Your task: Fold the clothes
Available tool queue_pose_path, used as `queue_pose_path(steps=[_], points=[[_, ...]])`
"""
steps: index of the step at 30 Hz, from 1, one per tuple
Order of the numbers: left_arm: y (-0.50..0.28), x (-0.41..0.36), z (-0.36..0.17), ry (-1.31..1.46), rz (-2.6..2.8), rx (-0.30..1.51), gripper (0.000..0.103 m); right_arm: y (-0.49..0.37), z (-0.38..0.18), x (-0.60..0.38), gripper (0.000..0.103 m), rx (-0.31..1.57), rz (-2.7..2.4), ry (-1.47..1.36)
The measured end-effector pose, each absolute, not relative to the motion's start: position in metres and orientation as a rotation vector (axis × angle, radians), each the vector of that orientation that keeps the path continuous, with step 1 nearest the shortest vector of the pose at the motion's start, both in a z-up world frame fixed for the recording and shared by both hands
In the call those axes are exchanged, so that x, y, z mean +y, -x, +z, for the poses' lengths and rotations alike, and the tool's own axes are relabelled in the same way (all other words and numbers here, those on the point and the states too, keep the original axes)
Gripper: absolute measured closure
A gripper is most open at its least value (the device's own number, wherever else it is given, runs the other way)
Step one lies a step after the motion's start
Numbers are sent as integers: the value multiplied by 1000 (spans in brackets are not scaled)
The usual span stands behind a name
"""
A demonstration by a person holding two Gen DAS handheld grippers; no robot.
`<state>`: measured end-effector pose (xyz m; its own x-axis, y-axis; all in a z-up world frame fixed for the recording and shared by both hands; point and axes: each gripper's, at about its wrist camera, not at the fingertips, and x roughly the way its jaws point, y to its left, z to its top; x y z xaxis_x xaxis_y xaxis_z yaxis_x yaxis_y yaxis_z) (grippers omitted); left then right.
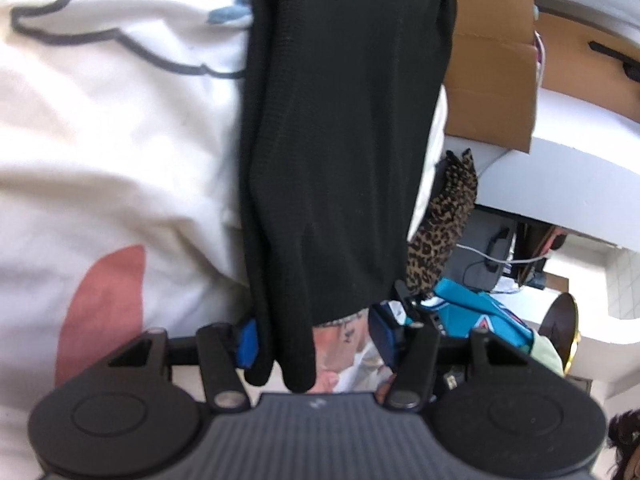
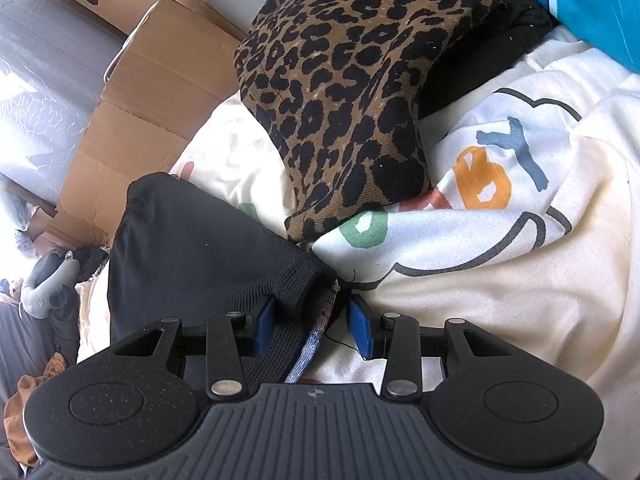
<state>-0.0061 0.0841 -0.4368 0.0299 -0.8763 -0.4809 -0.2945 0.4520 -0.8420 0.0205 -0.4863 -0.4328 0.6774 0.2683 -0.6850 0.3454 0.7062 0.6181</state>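
Note:
A black knit garment (image 1: 336,152) lies folded lengthwise on a cream printed bedsheet (image 1: 100,140). In the left wrist view its near end lies between the blue pads (image 1: 248,342) of my left gripper (image 1: 316,340), whose jaws stand wide apart. In the right wrist view the same black garment (image 2: 200,256) lies at lower left, its ribbed hem between the pads of my right gripper (image 2: 312,326), which is open. A thin patterned strap (image 2: 316,340) lies between the fingers.
A leopard-print garment (image 2: 344,92) lies just beyond the right gripper, with a teal item (image 2: 592,4) behind it. A cardboard box (image 2: 132,112) stands at the bed's edge. A bare tattooed arm (image 1: 344,340) shows under the left gripper.

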Motion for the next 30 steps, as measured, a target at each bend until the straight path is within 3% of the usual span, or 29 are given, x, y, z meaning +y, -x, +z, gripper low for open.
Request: queue_pose_path(steps=[8, 12, 14, 16, 30], points=[[10, 85, -450, 1120, -519, 1462, 46, -20, -433, -487, 57, 850, -44, -815], [22, 88, -452, 1164, -488, 1451, 54, -17, -434, -492, 58, 833, -56, -859], [26, 88, -453, 1181, -480, 1449, 62, -15, -433, -493, 58, 819, -72, -864], [27, 87, -455, 1197, -468, 1454, 97, -15, -433, -494, 58, 817, -76, -865], [13, 93, -417, 984, -475, 1475, 97, -5, -426, -505, 58, 804, -100, -883]])
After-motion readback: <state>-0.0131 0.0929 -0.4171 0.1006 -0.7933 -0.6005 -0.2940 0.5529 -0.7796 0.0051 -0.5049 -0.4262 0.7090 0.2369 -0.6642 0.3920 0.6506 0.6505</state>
